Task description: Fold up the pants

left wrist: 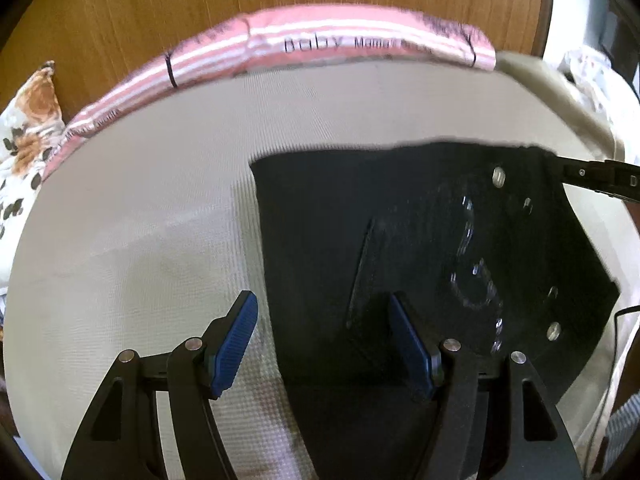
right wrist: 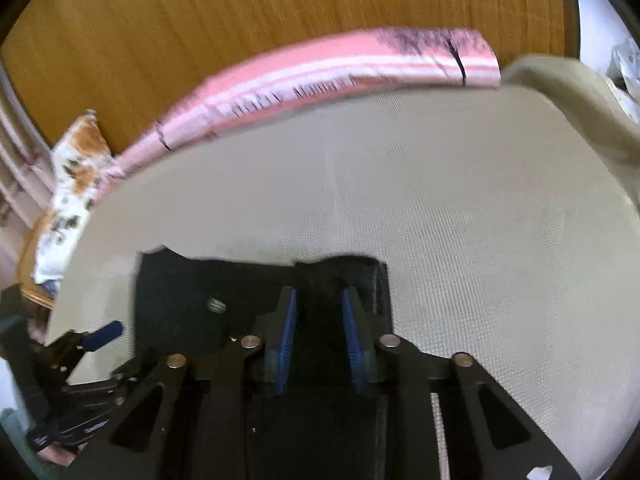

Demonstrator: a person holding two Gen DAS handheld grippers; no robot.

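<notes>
Nearest in the left wrist view, the left tongs (left wrist: 324, 344) stand well open over the near left edge of the black pants (left wrist: 420, 264): one blue pad hangs above the pale bed cover (left wrist: 140, 208), the other above the dark cloth, and nothing is pinched between them. In the right wrist view, the right tongs (right wrist: 319, 344) are drawn in narrow, with a strip of the pants (right wrist: 260, 300) running up between the blue pads. The pads look close to the cloth, but a slim gap shows on each side, so I cannot tell whether they truly clamp it.

The pants lie flat on the bed cover, waist end with its metal studs (left wrist: 499, 177) towards the far right of the garment in the left view. The right tongs reach in at that far right corner.

Beyond the pants, the bed cover lies bare up to a pink striped cushion (left wrist: 320, 40) along its far edge. A flowered pillow (left wrist: 28, 128) sits to the far left of the pants, and a wooden headboard (left wrist: 160, 12) rises behind both.

The risks from here, as I judge them:
- If the right tongs hold only a thin strip, the cloth may slip free when lifted, and the fold collapses.
- With the left tongs gripping nothing, a lift on one side alone would drag the pants askew.
- Both views are blurred, so a hasty closing could catch the bed cover along with the pants.
</notes>
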